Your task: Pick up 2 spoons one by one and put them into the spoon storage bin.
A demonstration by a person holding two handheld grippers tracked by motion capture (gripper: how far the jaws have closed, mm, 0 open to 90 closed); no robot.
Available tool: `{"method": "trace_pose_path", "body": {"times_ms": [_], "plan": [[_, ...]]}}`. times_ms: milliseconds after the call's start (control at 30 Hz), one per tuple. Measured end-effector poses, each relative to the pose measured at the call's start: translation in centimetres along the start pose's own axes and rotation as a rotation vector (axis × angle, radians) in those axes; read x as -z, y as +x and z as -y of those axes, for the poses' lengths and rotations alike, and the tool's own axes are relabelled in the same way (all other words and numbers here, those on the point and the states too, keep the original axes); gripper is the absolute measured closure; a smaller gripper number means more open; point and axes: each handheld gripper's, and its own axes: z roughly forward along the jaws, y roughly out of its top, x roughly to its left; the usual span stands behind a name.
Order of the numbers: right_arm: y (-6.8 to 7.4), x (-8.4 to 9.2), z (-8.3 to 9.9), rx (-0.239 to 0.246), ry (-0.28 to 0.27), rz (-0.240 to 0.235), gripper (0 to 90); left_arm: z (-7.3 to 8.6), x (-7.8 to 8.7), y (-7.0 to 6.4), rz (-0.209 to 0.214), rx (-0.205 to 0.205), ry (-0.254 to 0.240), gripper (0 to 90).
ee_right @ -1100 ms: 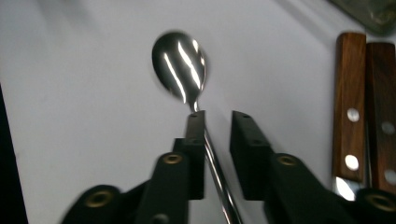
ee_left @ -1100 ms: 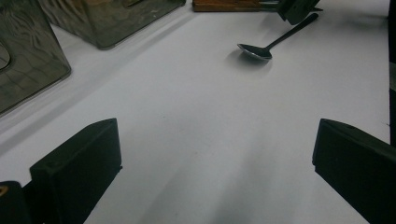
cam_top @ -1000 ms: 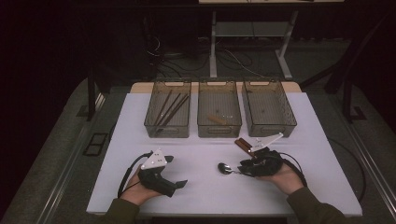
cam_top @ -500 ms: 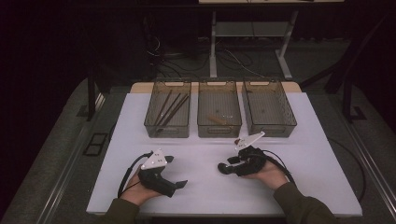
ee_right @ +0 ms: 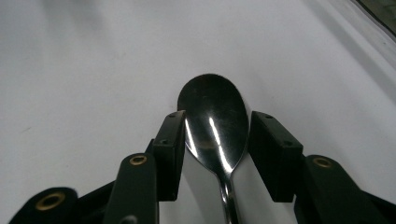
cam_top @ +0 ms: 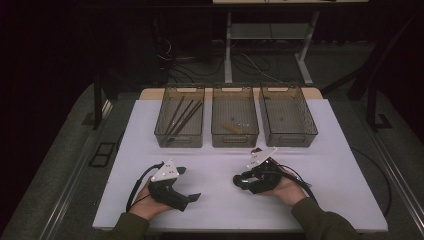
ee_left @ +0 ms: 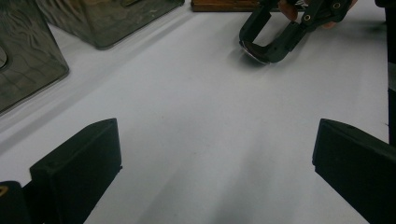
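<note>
A shiny metal spoon [ee_right: 212, 102] lies on the white table [cam_top: 325, 165], bowl pointing away in the right gripper view. My right gripper [ee_right: 217, 140] sits low over it with a black pad close on each side of the bowl; its jaws have just been opening and no firm grip shows. In the high view the right gripper [cam_top: 239, 181] rests at centre right of the table, pointing left. My left gripper [cam_top: 190, 183] stands at front left, jaws wide apart with nothing between them. The left gripper view shows bare table between its jaws [ee_left: 210, 154] and the right gripper [ee_left: 261, 44] farther off.
Three clear bins stand in a row at the back. The left bin [cam_top: 180, 137] holds dark sticks [cam_top: 182, 115], the middle bin [cam_top: 235, 137] a small tan piece [cam_top: 231, 127], and the right bin [cam_top: 289, 137] looks bare. Cables trail from both grippers.
My right gripper has slid left along the table and now covers the spot where the spoon's bowl lay. The left gripper has stayed put.
</note>
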Motion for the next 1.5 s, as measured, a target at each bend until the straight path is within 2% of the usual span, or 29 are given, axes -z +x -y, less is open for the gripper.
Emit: {"method": "trace_pose_path", "body": {"times_ms": [167, 433, 467, 500, 567, 633, 733, 800, 833, 1033, 1300, 1500], "plan": [[0.3, -0.1, 0.0, 0.043, 0.005, 0.035, 59.2, 0.0, 0.0, 0.0, 0.001, 0.001, 0.0, 0.3], [0.6, 0.0, -0.1, 0.048, 0.012, 0.038, 62.7, 0.0, 0.0, 0.0, -0.002, 0.001, 0.0, 0.3], [0.7, 0.1, -0.1, 0.059, 0.012, 0.042, 72.6, 0.0, 0.0, 0.0, -0.002, 0.0, -0.001, 0.3], [0.7, 0.3, -0.2, 0.069, -0.001, 0.06, 76.9, 0.0, 0.0, 0.0, -0.002, -0.001, 0.0, 0.3], [0.8, 0.4, -0.2, 0.071, 0.007, 0.052, 78.0, 0.0, 0.0, 0.0, -0.002, -0.001, 0.0, 0.3], [0.7, 0.5, -0.2, 0.088, 0.009, 0.063, 79.7, 0.0, 0.0, 0.0, -0.003, -0.001, -0.001, 0.2], [0.8, 0.8, -0.3, 0.075, -0.003, 0.042, 83.8, 0.0, 0.0, 0.0, -0.006, 0.001, -0.002, 0.1], [0.7, 1.0, -0.3, 0.099, 0.003, 0.041, 85.3, 0.0, 0.0, 0.0, -0.006, 0.001, -0.002, 0.2], [0.8, 1.1, -0.3, 0.079, -0.004, 0.025, 85.6, 0.0, 0.0, 0.0, -0.006, 0.002, -0.001, 0.2], [0.9, 1.3, -0.2, 0.103, 0.005, 0.019, 85.9, 0.0, 0.0, 0.0, -0.005, 0.001, -0.002, 0.1], [1.0, 1.3, -0.3, 0.091, 0.006, -0.004, 88.0, 0.0, 0.0, 0.0, -0.002, 0.0, -0.002, 0.1], [0.8, 1.5, -0.2, 0.108, 0.011, -0.016, 88.6, 0.0, 0.0, 0.0, -0.002, -0.001, -0.003, 0.1]]}}
